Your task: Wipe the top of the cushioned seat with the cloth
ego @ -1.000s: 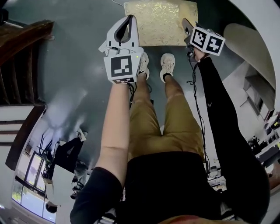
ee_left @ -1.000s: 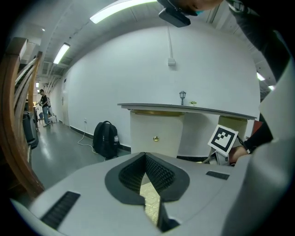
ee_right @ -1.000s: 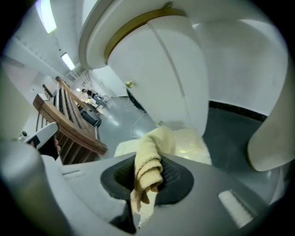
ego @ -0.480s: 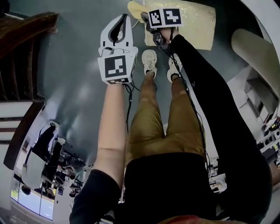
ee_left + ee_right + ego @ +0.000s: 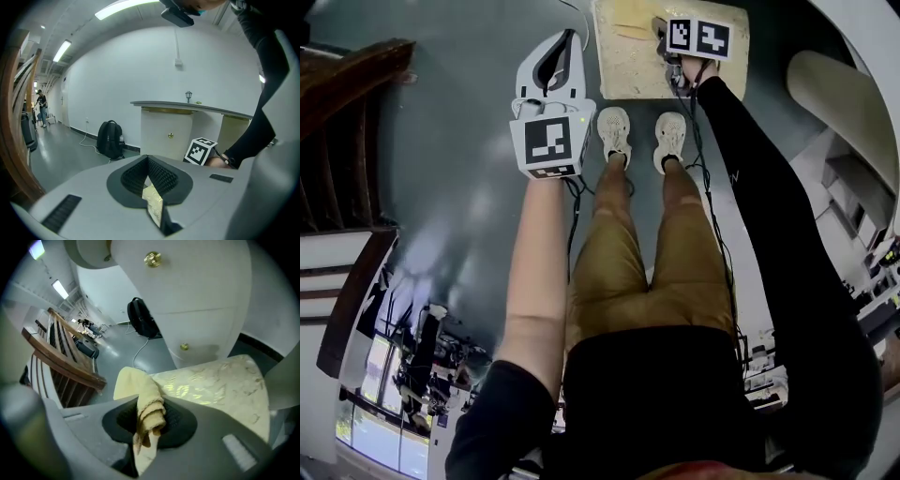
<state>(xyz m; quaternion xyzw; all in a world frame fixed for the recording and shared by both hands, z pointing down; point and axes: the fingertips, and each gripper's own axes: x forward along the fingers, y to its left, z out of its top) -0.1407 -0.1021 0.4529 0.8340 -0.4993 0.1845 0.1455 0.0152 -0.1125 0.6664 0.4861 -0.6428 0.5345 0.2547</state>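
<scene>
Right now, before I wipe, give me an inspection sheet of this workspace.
Surface: cushioned seat, gold patterned top, bare where visible.
Job's things: cloth, yellow, bunched in the right gripper over the seat; contact with the top unclear.
Clutter: nothing seen on the seat.
Grippers: right gripper shut on the cloth; left gripper jaws together, holding nothing, over the floor beside the seat.
Cables: black cable along the right sleeve; second black cable below the left gripper; white cable on the floor.
Surroundings: backpack on the floor, wooden railing, white cabinet behind the seat.
</scene>
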